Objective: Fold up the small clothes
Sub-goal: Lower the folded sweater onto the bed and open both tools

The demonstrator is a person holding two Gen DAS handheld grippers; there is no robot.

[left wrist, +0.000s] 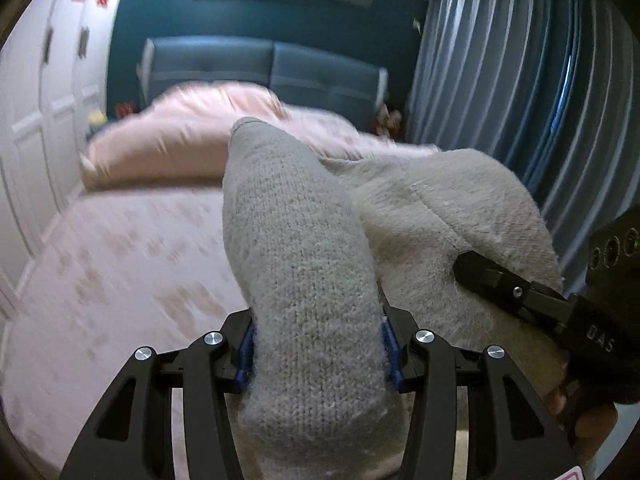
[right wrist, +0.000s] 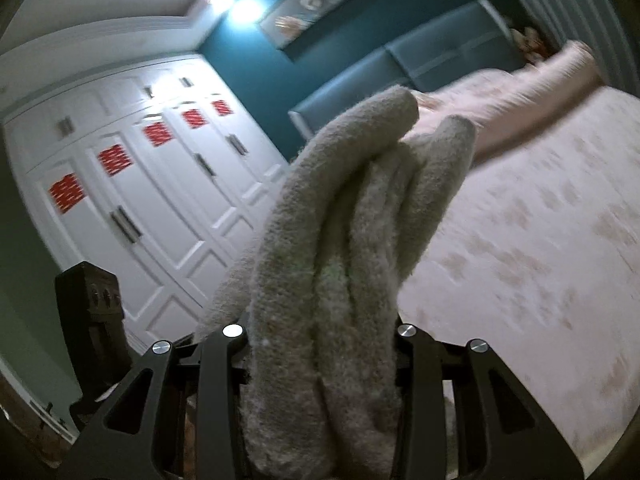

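1. My left gripper [left wrist: 318, 354] is clamped on a bunched fold of a grey knitted garment [left wrist: 296, 240]; its blue-padded fingers [left wrist: 247, 354] press the knit from both sides.
2. The knit rises straight ahead of those fingers as a thick roll, its tip standing clear above them.
3. To the right of my left fingers, the same garment shows a paler, fleecy face [left wrist: 440, 216], and the black jaw of my right gripper [left wrist: 516, 292] bites into it from the right edge of the view.
4. In the right wrist view, my right gripper [right wrist: 322, 354] is closed on several stacked folds of the fleecy fabric [right wrist: 352, 216]; the folds fill the gap between the fingers [right wrist: 222, 360] and stand up ahead of them, leaning slightly right.
5. The garment hangs between my two grippers, lifted clear of the bed [left wrist: 120, 264]; the pink patterned bed cover lies below and to the left of my left fingers, and to the right of my right fingers.
6. Beyond the fingers: a pink pillow [left wrist: 172, 140], a blue padded headboard [left wrist: 264, 64], grey-blue curtains [left wrist: 512, 64] to the right.
7. White wardrobe doors [right wrist: 160, 184] with red stickers stand left of my right fingers.
8. Both views are motion-blurred in the background.
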